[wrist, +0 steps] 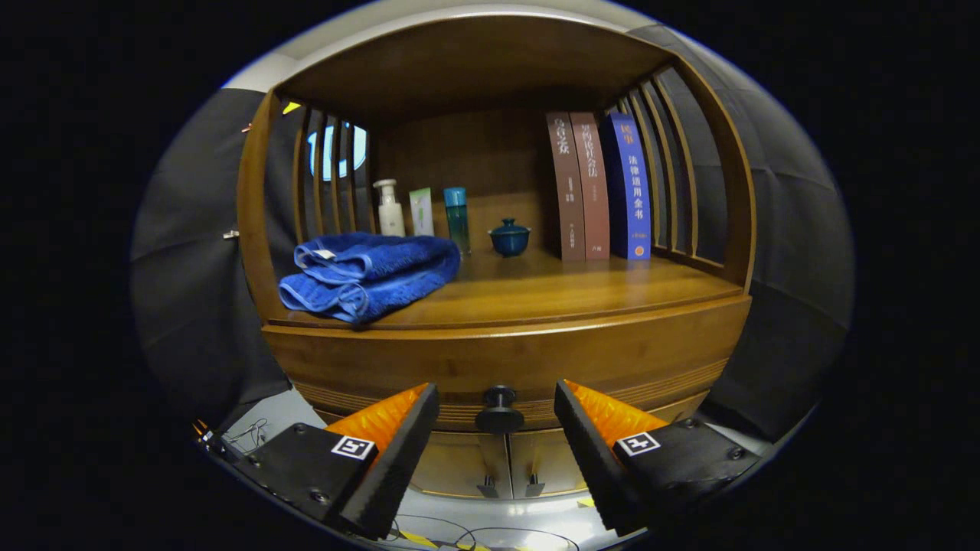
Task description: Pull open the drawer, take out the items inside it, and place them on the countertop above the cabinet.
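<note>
While the drawer (505,363) sits flush with the cabinet front, the task looks to be at its very start: nothing has been pulled open and whatever is inside the drawer is hidden. Its dark round knob (499,409) stands at the middle of the drawer front, and the gripper (496,413) is lined up on it, its 2 fingers spread wide with 1 on each side of the knob and clear space between each finger and the knob, so it holds nothing. Whether the fingertips have reached as far as the knob or stop just short of it cannot be told. Above the knob lies the wooden countertop (566,291), where the items are meant to end up. Up and to the left of the knob a folded blue towel (369,275) rests on it; behind that stand 3 small bottles (423,211), a dark blue lidded cup (509,237) sits almost straight above the knob, and 3 upright books (601,187) stand up and to the right. Below the knob are 2 closed cupboard doors (507,463). Everything is left: closing on the knob, pulling, emptying the drawer, and setting things on the bare wood above the knob.
</note>
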`<state>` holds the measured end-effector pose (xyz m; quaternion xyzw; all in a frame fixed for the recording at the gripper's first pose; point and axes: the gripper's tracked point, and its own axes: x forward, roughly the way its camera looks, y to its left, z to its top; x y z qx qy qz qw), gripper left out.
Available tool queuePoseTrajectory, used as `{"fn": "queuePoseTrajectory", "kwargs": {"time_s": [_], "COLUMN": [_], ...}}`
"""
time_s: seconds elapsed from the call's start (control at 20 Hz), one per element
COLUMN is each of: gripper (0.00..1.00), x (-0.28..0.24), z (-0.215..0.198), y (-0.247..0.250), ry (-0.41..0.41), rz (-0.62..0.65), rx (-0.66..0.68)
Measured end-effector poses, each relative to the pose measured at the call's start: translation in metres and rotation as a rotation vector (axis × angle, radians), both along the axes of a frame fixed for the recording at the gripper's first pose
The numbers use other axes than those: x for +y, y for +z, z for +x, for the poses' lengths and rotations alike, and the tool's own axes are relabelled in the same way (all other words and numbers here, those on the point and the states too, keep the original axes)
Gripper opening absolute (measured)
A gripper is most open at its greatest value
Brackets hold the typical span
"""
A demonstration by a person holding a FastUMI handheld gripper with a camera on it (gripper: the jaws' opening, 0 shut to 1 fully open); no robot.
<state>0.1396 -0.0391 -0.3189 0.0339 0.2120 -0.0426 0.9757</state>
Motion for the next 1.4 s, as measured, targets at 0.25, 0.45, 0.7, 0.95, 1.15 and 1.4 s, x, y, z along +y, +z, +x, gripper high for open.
{"fn": "queuePoseTrajectory", "kwargs": {"time_s": [0.25, 0.45, 0.7, 0.95, 1.15, 1.4], "gripper": [0.8, 0.59, 0.35, 0.35, 0.35, 0.35], "x": [-0.002, -0.004, -0.003, -0.002, 0.001, 0.005], "z": [0.011, 0.018, 0.014, 0.003, -0.031, -0.086], "y": [-0.039, -0.044, -0.044, -0.043, -0.037, -0.029], "ry": [0.002, -0.007, 0.009, 0.014, 0.02, 0.02], "rz": [0.002, 0.01, -0.026, -0.023, -0.021, 0.003], "rx": [0.089, 0.082, 0.095, 0.112, 0.125, 0.161]}}
